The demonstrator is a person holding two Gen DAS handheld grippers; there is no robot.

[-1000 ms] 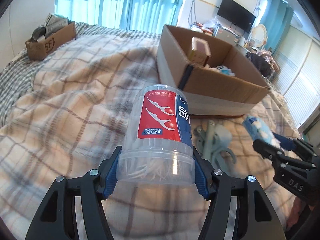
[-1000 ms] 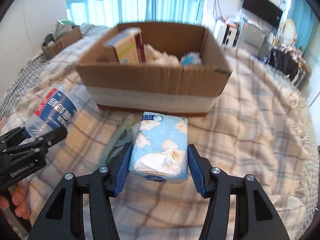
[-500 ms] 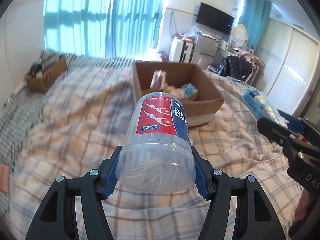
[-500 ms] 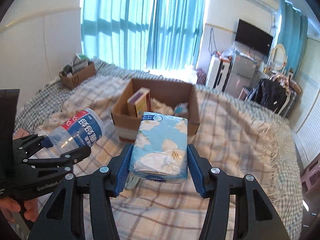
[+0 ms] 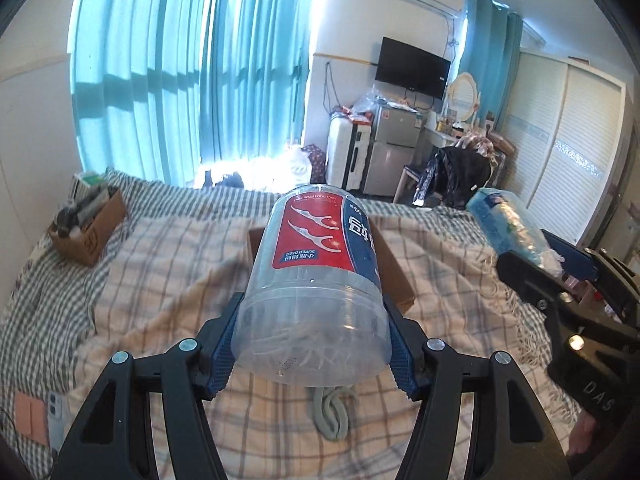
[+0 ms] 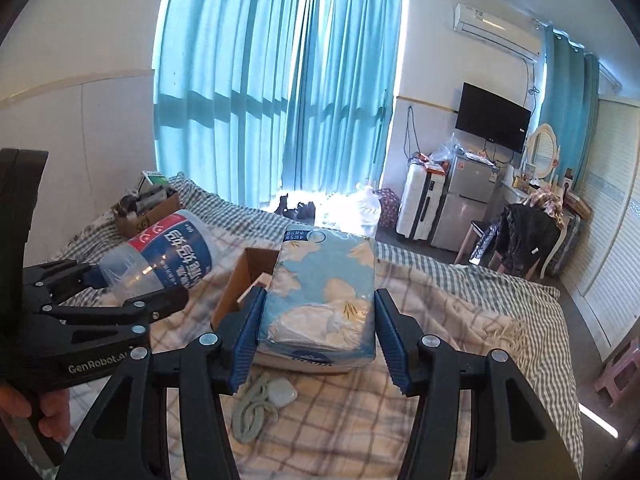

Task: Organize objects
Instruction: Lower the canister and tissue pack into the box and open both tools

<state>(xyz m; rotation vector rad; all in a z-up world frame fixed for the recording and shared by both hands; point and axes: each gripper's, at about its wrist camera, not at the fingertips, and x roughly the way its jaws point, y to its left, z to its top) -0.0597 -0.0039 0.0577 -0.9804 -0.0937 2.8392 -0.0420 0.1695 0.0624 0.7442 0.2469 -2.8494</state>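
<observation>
left wrist view: left claw (image 5: 312,342) clamped on floss jar (image 5: 320,280), right claw (image 6: 316,332) on tissue pack (image 6: 324,300)

Left gripper (image 5: 311,340): fingers (image 5: 222,350) clamped on a load, angled downward. Right gripper (image 6: 318,334): fingers (image 6: 394,344) likewise clamped, raised beside the left.

The jar (image 5: 316,280), mid-frame, reads "SUPER DEER" on its red label. The left tool (image 6: 120,300) bears "GenRobot". The right tool (image 5: 560,280) bears "DAS".
</observation>
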